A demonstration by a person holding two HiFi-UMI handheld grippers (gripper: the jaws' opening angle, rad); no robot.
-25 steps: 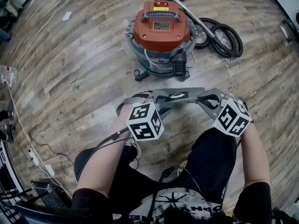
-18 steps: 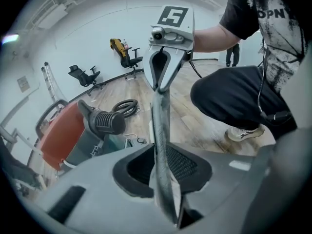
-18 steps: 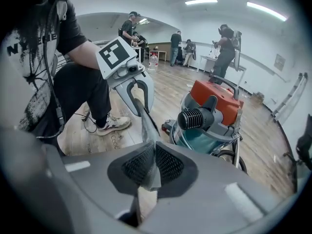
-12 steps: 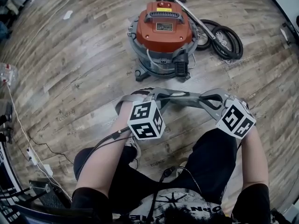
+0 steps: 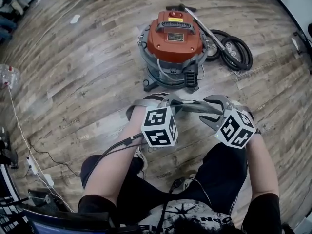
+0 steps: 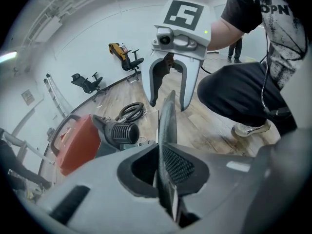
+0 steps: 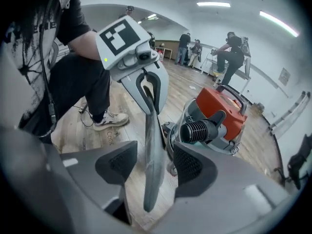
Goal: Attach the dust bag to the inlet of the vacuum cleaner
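Observation:
The red-topped vacuum cleaner [image 5: 175, 38] stands on the wood floor with its black ribbed inlet [image 5: 191, 75] facing me. A flat grey dust bag [image 5: 192, 106] hangs between both grippers just in front of it. My left gripper [image 5: 173, 103] is shut on the bag's left end; in the left gripper view the bag's edge [image 6: 168, 126] is pinched between the pads. My right gripper [image 5: 209, 107] is opening: the dust bag [image 7: 152, 155] lies between its spread jaws and the pads do not press on it. The inlet [image 7: 197, 130] shows just beyond the right gripper [image 7: 153, 167].
A coiled black hose and metal wand [image 5: 229, 38] lie right of the vacuum. Cables [image 5: 29, 150] trail across the floor at left. My knees and a shoe [image 5: 141, 155] are below the grippers. People [image 7: 229, 52] stand far off, and office chairs [image 6: 87, 82] line the wall.
The right gripper's jaws have spread apart off the bag's end. The two grippers stand a little closer together, and the bag stays held at its left end.

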